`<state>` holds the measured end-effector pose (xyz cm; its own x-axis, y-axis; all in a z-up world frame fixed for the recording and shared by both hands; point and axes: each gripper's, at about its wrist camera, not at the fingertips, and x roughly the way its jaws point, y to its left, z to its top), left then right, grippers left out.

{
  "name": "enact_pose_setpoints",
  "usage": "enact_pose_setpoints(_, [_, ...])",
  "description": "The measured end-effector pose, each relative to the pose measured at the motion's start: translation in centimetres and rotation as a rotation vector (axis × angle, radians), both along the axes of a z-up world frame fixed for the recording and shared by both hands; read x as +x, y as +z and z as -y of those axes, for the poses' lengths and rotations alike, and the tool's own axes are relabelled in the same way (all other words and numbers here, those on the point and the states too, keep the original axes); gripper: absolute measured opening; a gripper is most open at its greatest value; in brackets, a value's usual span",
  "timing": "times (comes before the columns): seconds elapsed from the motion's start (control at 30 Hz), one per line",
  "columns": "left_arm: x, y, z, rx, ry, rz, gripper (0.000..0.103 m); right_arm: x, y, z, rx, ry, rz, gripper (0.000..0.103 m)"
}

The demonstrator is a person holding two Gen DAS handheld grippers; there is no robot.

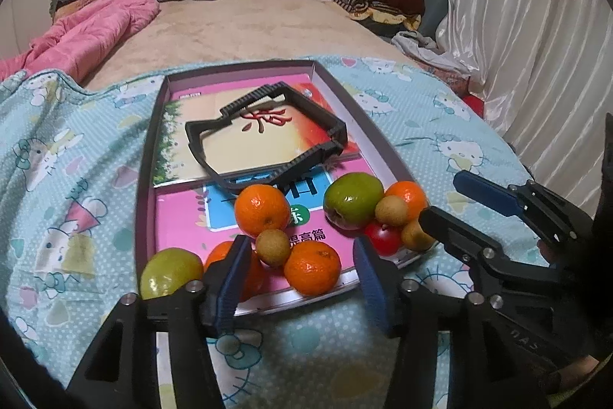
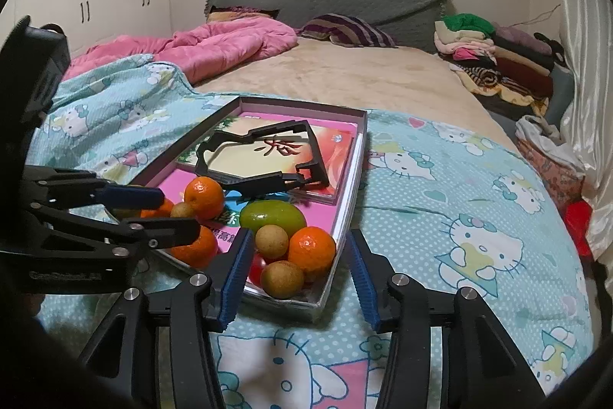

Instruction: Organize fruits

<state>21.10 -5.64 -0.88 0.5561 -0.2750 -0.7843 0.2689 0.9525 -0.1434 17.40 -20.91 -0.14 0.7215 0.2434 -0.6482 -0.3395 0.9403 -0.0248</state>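
A shallow tray (image 1: 147, 156) lies on a Hello Kitty blanket (image 1: 69, 186) spread over the bed (image 1: 237, 25). The fruit sits bunched at the tray's near end. The left gripper (image 1: 299, 271) hovers there with its fingers apart, and an orange (image 1: 312, 267) lies between them, with a small brown fruit (image 1: 272, 247) just beside it at 10 o'clock. Another orange (image 1: 261, 205) lies farther in, and a green fruit (image 1: 170, 271) sits at the tray's near left corner.

The right gripper (image 2: 297, 267) also has its fingers spread, holding nothing, at the near right corner. Between them from its own view lie a brown fruit (image 2: 282, 278), an orange (image 2: 312, 248) and a red fruit (image 2: 256, 265). A larger green fruit (image 2: 272, 216) rests behind these. A black plastic frame (image 1: 268, 133) lies on books at the tray's far end.
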Motion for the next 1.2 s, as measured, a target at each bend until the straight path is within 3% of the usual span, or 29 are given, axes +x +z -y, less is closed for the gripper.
enact_pose_setpoints(0.23, [-0.7, 1.0, -0.5, 0.016, 0.022, 0.035, 0.064, -0.4, 0.1, 0.2, 0.004, -0.017, -0.001, 0.053])
enact_pose_setpoints(0.33, [-1.0, 1.1, -0.8, 0.021, 0.033, 0.039, 0.066, -0.7, 0.3, 0.2, 0.009, -0.026, 0.006, 0.060])
enact_pose_setpoints(0.43, [-1.3, 1.2, -1.2, 0.022, 0.045, 0.042, 0.069, -1.1, 0.6, 0.2, 0.020, -0.030, 0.013, 0.061])
enact_pose_setpoints(0.77, [-3.8, 1.9, -2.2, 0.030, 0.109, 0.079, 0.087, -3.3, 2.0, 0.2, 0.060, -0.045, 0.036, 0.067])
enact_pose_setpoints(0.8, [-4.2, 1.8, -2.4, 0.033, 0.113, 0.083, 0.089, -3.8, 2.2, 0.1, 0.064, -0.050, 0.043, 0.075])
enact_pose_setpoints(0.83, [-4.6, 1.8, -2.4, 0.036, 0.116, 0.086, 0.090, -4.2, 2.3, 0.1, 0.069, -0.053, 0.047, 0.080])
enact_pose_setpoints(1.2, [-9.6, 0.0, -4.3, 0.029, 0.175, 0.061, 0.092, -9.6, 1.8, 0.0, 0.084, -0.072, 0.029, 0.080])
